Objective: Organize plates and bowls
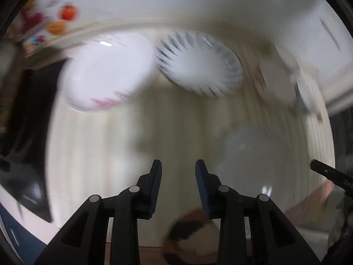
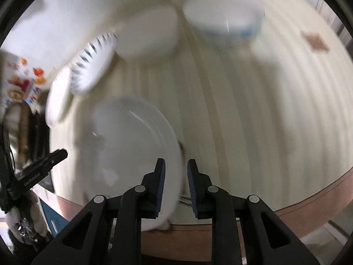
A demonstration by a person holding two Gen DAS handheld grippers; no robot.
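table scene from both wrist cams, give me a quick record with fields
surface: pale ribbed table, both views blurred
nearest dish: plain white plate by the near edge
other dishes: plate with blue-striped rim; white bowl with pink marks; bowl with blue band
left gripper: open, nothing between the jaws
right gripper: open, astride the white plate's rim; contact unclear

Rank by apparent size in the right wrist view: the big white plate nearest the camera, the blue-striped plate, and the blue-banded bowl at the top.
1. White plate, largest, though it lies closest to the camera.
2. Blue-banded bowl.
3. Blue-striped plate, seen foreshortened and blurred, so its rank against the bowl is unsure.
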